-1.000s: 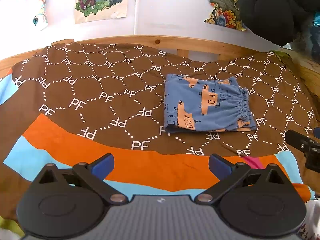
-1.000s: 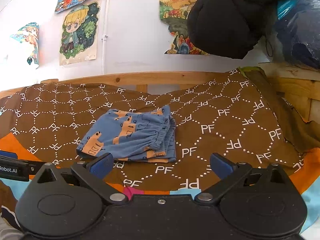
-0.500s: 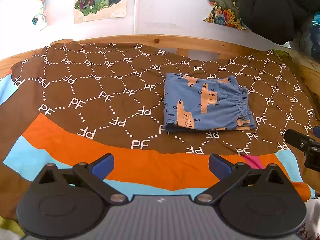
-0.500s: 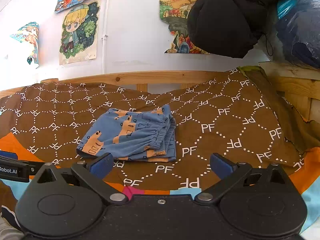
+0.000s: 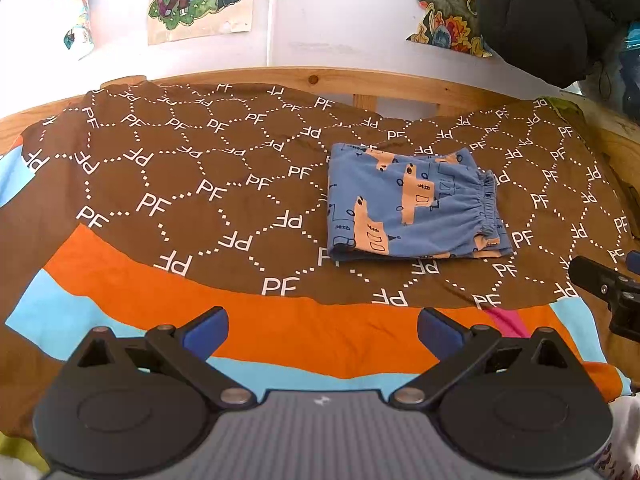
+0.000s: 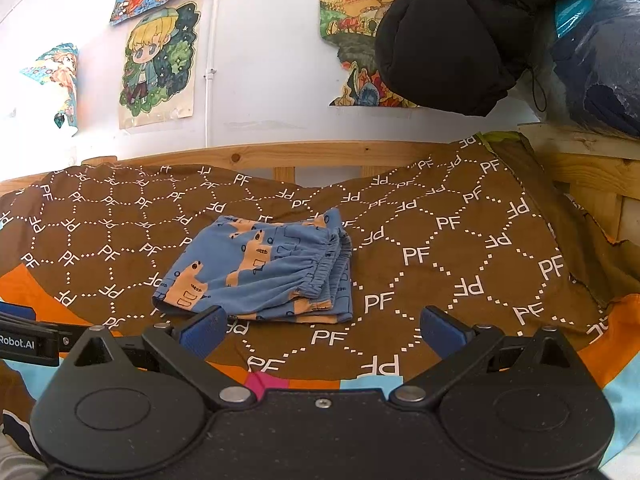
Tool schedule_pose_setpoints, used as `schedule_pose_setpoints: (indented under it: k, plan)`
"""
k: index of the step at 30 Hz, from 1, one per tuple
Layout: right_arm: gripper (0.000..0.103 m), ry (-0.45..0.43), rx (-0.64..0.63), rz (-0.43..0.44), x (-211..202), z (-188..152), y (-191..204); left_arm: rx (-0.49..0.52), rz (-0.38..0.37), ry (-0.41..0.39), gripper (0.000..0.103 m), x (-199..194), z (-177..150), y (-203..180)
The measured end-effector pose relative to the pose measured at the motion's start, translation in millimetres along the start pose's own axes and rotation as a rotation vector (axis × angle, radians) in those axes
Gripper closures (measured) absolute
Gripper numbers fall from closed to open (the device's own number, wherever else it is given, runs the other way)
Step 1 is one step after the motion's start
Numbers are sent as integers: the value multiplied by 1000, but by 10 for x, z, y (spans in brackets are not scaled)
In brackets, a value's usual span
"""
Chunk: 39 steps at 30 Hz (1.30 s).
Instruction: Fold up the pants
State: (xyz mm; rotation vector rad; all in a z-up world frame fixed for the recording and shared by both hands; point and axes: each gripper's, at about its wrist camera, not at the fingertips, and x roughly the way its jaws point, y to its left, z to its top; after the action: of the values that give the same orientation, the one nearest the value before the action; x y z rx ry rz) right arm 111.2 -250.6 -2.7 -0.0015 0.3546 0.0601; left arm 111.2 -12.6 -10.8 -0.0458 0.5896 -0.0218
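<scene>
The bedspread [image 5: 168, 184], brown with white lettering and orange and blue bands at its near edge, is covering the whole bed and serving as the work surface. Behind it a wooden rail [image 5: 360, 80] is running along the wall, where posters [image 6: 158, 60] are hanging, and a black bundle [image 6: 448, 40] is sitting up at the far right corner.

The pants [image 5: 412, 204], blue with orange print, are lying on the brown part of the bedspread, right of its middle and nearer the rail than the orange band. They are sitting as a compact rectangle, layers stacked, with the gathered waistband [image 6: 324, 268] facing the bedspread's right side.

Over the last second almost nothing is changing: the pants are keeping the same shape and spot, and both views are shifting only slightly, with no cloth being touched. That suggests the folding is finished, or nearly so, and the tools are now simply pulling clear.

The left gripper [image 5: 322, 326] is hovering over the bedspread's orange band, well short of the pants, its fingers spread wide and holding nothing. The right gripper [image 6: 320, 328] is hanging just in front of the pants' near edge, equally wide apart and empty.
</scene>
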Motion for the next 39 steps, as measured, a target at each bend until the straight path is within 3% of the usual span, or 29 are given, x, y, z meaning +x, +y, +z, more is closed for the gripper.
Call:
schedule_pose_setpoints:
  k: [21, 29, 39]
  plan:
    - [1, 4, 0, 1, 5, 0, -3, -1, -4, 1, 0, -6, -4, 0]
    - [1, 5, 0, 1, 7, -6, -1, 49, 81, 13, 0, -23, 10, -64]
    - [1, 6, 0, 1, 6, -4, 1, 67, 82, 15, 0, -26, 26, -67]
